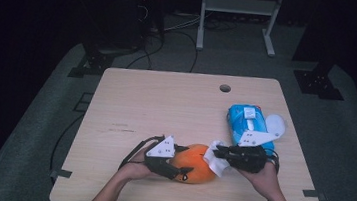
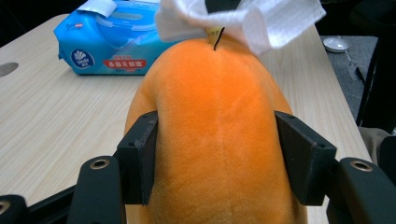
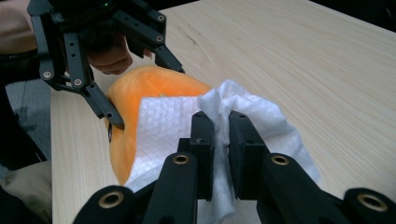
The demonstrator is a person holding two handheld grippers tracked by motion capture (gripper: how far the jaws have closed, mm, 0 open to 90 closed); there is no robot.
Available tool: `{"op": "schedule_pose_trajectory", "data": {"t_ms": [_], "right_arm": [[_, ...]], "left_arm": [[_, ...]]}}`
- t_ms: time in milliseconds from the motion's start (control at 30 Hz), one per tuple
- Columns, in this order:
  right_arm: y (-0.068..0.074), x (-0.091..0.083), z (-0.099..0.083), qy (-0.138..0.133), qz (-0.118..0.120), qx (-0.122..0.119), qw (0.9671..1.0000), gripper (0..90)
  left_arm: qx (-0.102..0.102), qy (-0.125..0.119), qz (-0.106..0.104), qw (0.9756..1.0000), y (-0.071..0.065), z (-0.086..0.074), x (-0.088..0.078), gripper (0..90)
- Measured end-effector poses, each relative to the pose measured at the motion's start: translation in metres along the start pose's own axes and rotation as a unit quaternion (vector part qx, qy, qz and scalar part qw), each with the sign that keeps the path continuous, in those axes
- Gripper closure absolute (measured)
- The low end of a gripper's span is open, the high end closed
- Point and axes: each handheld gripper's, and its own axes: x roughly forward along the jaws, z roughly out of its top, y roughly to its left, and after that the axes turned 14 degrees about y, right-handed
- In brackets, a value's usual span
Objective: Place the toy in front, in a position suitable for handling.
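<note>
Orange plush toy (image 1: 194, 164), mango-shaped, lies on the wooden table (image 1: 166, 104) near the front edge, between the two hands. Left gripper (image 2: 219, 161) has it clamped: both black pads press into the fuzzy sides about midway along the body, jaws partly open around that width. In the high view the left gripper (image 1: 175, 169) sits at the toy's left end with the grey plate on top.

Right gripper (image 3: 219, 140) has its jaws nearly closed on a bunched fold of white wipe (image 3: 177, 126). The wipe drapes over the toy's far end, lying flat against the orange surface; the loose part trails down to the tabletop beside the jaws. From the high view the right gripper (image 1: 228, 156) is just right of the toy, wipe (image 1: 218, 157) between it and the plush.

In the left gripper view the wipe (image 2: 243, 18) covers the toy's tip, where a small tag and dark stem stick out.

Blue pack of wet wipes (image 1: 249, 123) lies behind the right hand, flip lid open, close to the table's right edge. Round cable hole (image 1: 225, 88) sits near the far edge.
</note>
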Motion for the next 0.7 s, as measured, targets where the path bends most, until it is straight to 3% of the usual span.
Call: {"op": "schedule_pose_trajectory", "data": {"t_ms": [100, 200, 233, 333, 467, 633, 700], "right_arm": [[0.0, 0.009, -0.001, 0.013, 0.01, -0.003, 0.9999, 80.2], [-0.001, 0.01, -0.004, 0.019, 0.012, -0.007, 0.9997, 80.2], [-0.001, 0.009, -0.006, 0.021, 0.012, -0.008, 0.9997, 80.2], [-0.001, 0.007, -0.007, 0.023, 0.015, -0.008, 0.9996, 80.2], [0.009, 0.005, 0.002, 0.012, 0.01, -0.023, 0.9996, 80.2], [0.03, 0.009, 0.019, -0.006, 0.018, -0.062, 0.9979, 80.2], [0.032, 0.011, 0.021, 0.005, 0.012, -0.071, 0.9974, 80.3]], "left_arm": [[-0.006, 0.0, -0.003, 1.0, 0.001, 0.0, -0.001, 32.0], [-0.057, 0.001, -0.024, 0.9981, 0.007, 0.006, -0.007, 22.2], [-0.061, 0.003, -0.027, 0.9978, 0.008, 0.007, -0.007, 20.7], [-0.064, 0.008, -0.032, 0.9974, 0.007, 0.005, -0.006, 25.6], [-0.038, 0.02, -0.019, 0.9989, 0.0, 0.011, -0.005, 34.3], [-0.008, 0.032, -0.004, 0.9995, -0.011, 0.02, -0.002, 35.2], [-0.004, 0.031, -0.003, 0.9995, -0.01, 0.018, -0.003, 35.2]]}}
